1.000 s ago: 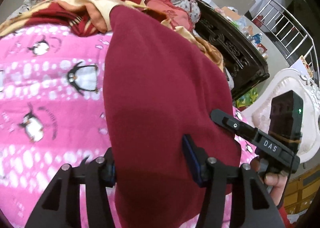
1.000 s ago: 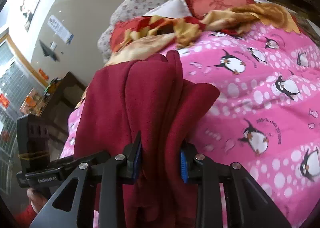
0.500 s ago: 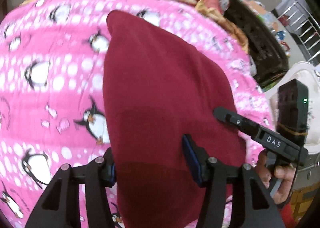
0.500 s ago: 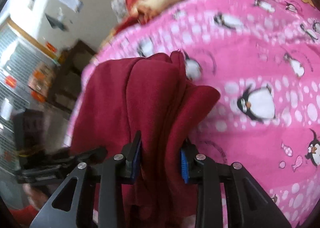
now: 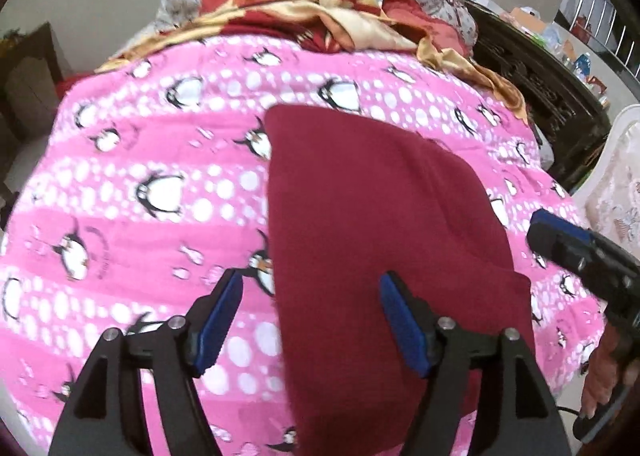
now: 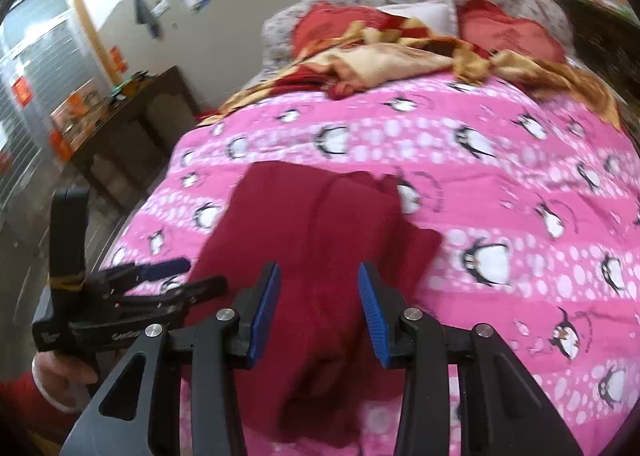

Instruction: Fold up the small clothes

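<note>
- Red garment [image 5: 380, 224] lies released on our pink penguin blanket [image 5: 140, 160]; a moment ago both grippers pinched it.
- It looks folded, smooth, dark red, its right edge bunched.
- Left gripper [image 5: 310, 320] and right gripper [image 6: 318, 304] now gape wide above it.

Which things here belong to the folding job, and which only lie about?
For the job: dark red garment, left tongs, right tongs.

Lying about: pink penguin blanket, red and gold quilt, dark wooden cabinet.
</note>
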The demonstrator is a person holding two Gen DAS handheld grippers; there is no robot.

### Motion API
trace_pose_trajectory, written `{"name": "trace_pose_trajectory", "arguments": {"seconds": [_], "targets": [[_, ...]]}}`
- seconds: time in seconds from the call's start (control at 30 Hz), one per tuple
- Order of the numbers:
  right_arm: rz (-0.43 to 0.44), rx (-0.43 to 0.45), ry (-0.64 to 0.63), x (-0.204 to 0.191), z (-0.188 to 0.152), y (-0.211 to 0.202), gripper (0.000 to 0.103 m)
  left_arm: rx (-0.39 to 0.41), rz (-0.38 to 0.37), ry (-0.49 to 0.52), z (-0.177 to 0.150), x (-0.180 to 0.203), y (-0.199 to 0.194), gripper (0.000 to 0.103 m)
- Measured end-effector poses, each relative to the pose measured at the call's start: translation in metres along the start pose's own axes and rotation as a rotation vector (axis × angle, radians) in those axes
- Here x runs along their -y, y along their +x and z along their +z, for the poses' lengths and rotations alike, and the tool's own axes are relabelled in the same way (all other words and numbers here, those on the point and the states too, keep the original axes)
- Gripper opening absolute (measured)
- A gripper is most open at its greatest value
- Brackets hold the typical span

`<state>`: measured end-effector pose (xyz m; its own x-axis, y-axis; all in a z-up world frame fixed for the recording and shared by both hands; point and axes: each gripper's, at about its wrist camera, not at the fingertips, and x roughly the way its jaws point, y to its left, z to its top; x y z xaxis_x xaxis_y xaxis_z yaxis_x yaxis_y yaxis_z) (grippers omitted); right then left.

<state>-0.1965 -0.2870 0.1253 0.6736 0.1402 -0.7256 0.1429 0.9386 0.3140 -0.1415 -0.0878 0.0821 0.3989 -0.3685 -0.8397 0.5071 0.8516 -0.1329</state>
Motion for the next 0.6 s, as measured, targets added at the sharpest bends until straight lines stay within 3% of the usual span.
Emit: {"name": "trace_pose_trajectory", "arguments": {"seconds": [0.23,0.4,0.6], "targets": [[-0.034,-0.042,-0.086,-0.025,-0.009,0.025,0.050,0.016,0.038,-0.009,-0.001,-0.009,-0.006,0.077],[-0.188,-0.133,-0.140,-0.016,-0.021,0.051,0.046,0.031,0.055,-0.004,-0.003,-0.009,-0.011,0.077],[-0.192,-0.125,-0.114,-0.005,-0.038,0.055,0.046,0.063,0.068,0.007,-0.004,-0.006,-0.017,0.077]]}}
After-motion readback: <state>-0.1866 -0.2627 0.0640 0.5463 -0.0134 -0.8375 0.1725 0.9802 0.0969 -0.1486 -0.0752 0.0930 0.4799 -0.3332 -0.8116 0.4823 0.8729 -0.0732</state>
